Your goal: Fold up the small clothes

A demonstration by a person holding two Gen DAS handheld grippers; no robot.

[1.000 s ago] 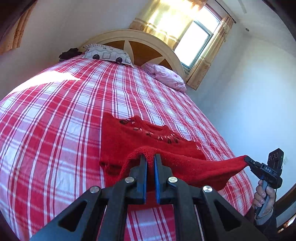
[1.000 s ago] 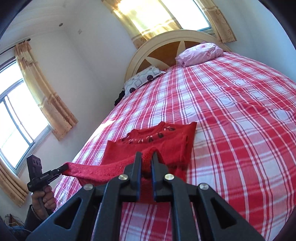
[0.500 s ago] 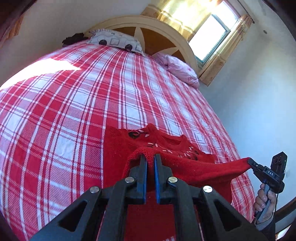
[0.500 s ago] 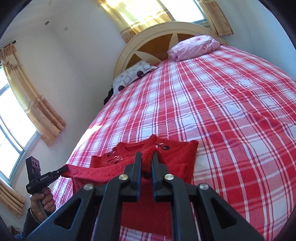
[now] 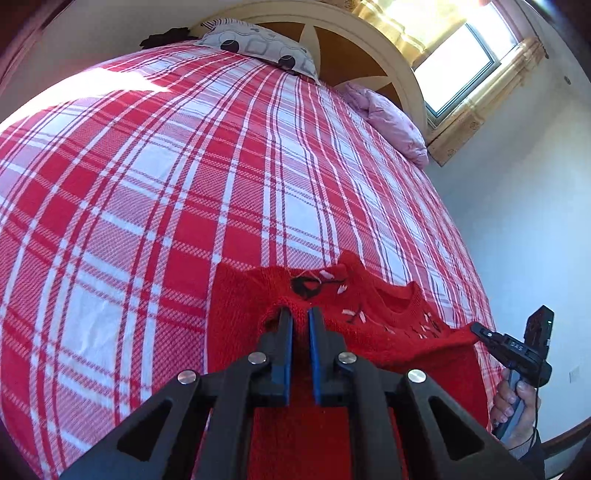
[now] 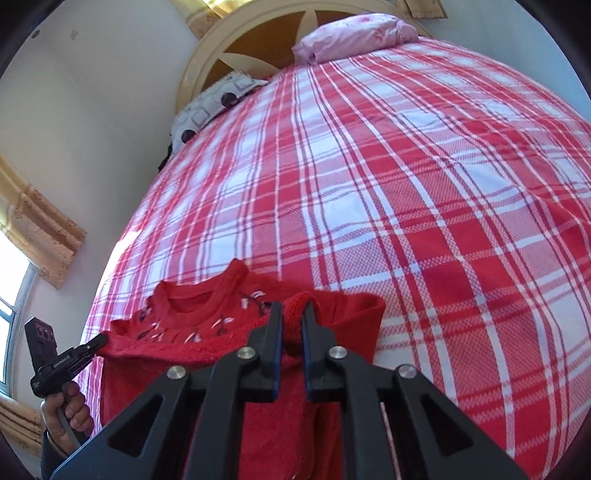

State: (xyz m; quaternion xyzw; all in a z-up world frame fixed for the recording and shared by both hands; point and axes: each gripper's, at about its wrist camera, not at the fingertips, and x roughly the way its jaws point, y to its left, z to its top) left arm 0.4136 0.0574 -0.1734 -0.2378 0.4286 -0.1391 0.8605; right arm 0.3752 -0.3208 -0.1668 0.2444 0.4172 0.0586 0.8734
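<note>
A small red knit sweater [image 5: 240,317] with dark and white stitching near its collar [image 6: 192,325] lies on the plaid bed. Its near edge is lifted and doubled over the body, stretched between both grippers just short of the collar. My left gripper [image 5: 300,314] is shut on one corner of that edge. My right gripper [image 6: 292,310] is shut on the other corner. Each gripper also shows in the other's view: the right gripper [image 5: 480,328] pinching the cloth at the right, the left gripper [image 6: 99,339] at the left, each held by a hand [image 5: 517,398].
The red-and-white plaid bed sheet [image 5: 184,184] stretches far beyond the sweater. A grey patterned pillow [image 5: 258,46] and a pink pillow [image 5: 388,122] lie by the cream headboard [image 5: 369,33]. A curtained window [image 5: 458,66] and a wall flank the bed.
Both grippers have carried the held sweater edge forward and down over the body, toward the collar. The bed surface looms closer in both views.
</note>
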